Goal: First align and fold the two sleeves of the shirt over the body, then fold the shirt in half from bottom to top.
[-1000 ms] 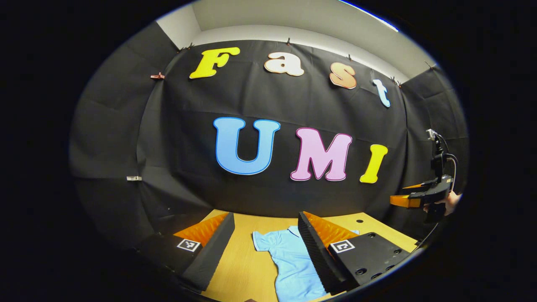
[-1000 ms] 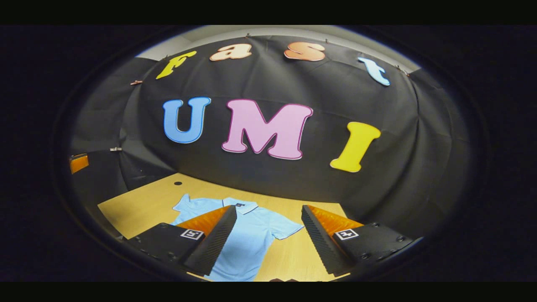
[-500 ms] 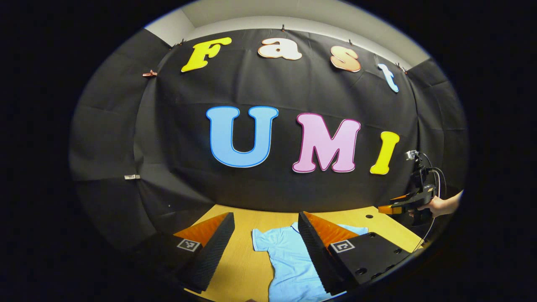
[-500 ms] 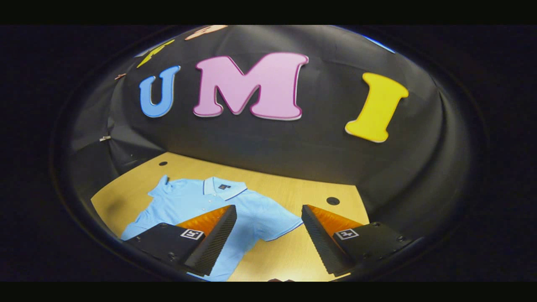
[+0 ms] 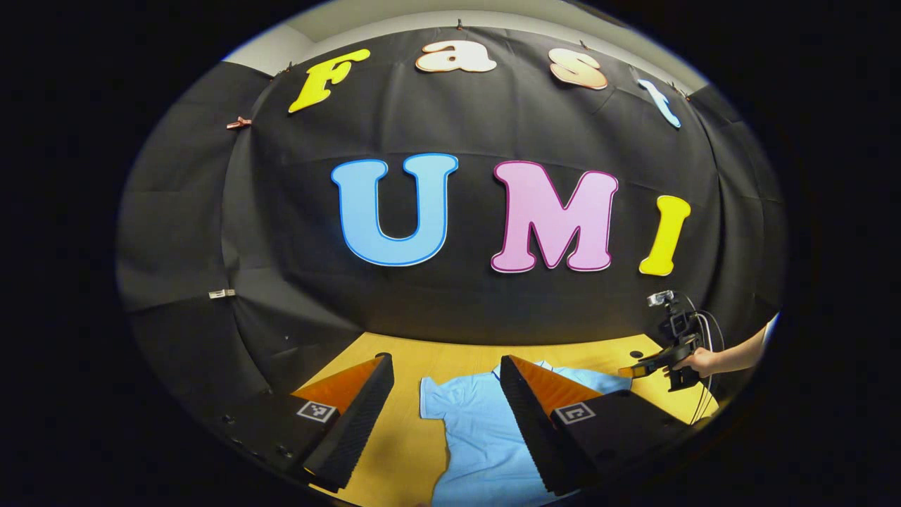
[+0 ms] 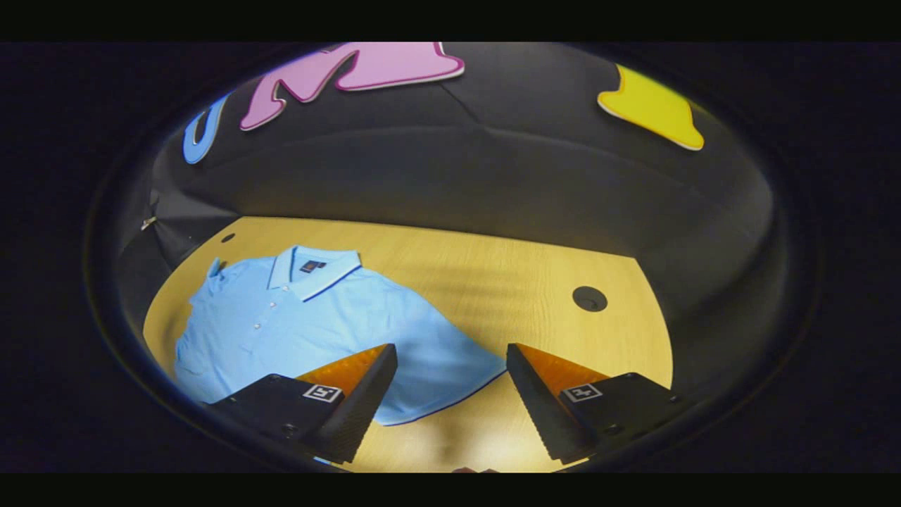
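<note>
Light-blue short-sleeved polo shirt point(image 6: 317, 324) is laid flat, collar toward the booth wall, on the yellow wooden table point(image 6: 535, 274) | left gripper point(image 5: 445, 412) is held above the shirt, fingers spread, nothing gripped | right gripper point(image 6: 450, 394) is poised over the near sleeve's hem, fingers apart, nothing clamped.

Light blue shirt point(image 6: 331, 324) on a yellow-tan wood-grain table point(image 6: 507, 282) — black cloth wall point(image 6: 493, 176) behind.
Shirt is plain pale blue; collar point(image 6: 317, 271) carries a white band and a thin dark blue stripe, sleeve hem point(image 6: 450, 405) edged in the same dark blue, small white buttons down the placket, a dark tag inside the neck. Table has a round black hole point(image 6: 589, 298) — grain runs in faint bands.
</note>
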`<state>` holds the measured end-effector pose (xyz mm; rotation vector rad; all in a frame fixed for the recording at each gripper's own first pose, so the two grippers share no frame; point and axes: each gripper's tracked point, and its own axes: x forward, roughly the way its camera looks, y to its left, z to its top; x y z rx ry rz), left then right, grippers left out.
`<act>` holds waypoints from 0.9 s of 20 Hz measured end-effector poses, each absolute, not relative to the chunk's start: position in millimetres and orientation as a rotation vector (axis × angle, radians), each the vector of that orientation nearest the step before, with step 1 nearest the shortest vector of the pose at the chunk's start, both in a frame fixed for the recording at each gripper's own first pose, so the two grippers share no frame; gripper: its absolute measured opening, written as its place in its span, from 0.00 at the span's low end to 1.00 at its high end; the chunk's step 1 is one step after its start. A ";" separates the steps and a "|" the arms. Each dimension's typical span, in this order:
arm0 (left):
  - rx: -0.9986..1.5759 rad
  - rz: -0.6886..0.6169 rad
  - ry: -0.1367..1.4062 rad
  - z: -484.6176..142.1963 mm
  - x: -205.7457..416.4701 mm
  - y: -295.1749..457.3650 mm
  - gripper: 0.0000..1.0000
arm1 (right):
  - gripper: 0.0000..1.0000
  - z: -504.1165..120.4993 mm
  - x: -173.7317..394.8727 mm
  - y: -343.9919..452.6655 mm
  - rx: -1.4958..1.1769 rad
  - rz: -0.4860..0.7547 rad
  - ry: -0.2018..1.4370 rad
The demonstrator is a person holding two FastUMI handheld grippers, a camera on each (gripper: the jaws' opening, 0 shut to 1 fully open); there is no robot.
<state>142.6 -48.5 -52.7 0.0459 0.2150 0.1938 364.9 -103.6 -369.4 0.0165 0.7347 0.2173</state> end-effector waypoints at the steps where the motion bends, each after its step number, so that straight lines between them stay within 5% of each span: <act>1: 0.043 0.198 0.228 -57.0 144.5 -50.7 0.96 | 0.97 -383.4 370.4 -105.3 0.012 0.217 0.754; 7: 0.023 0.205 0.275 -73.8 152.4 -62.0 0.97 | 0.99 -431.4 378.3 -111.0 0.058 0.215 0.833; 9: 0.017 0.205 0.288 -79.9 158.0 -65.3 0.97 | 0.92 -425.7 376.2 -110.5 0.053 0.233 0.815; 13: -0.007 0.196 0.299 -85.0 166.8 -71.0 0.97 | 0.14 -421.1 375.4 -98.2 0.049 0.243 0.814; 14: -0.008 0.197 0.298 -84.5 167.4 -70.0 0.97 | 0.08 -420.9 374.8 -96.1 0.054 0.244 0.820; 18: -0.012 0.215 0.301 -85.5 164.6 -56.6 0.97 | 0.14 -384.4 378.5 -70.4 0.106 0.292 0.763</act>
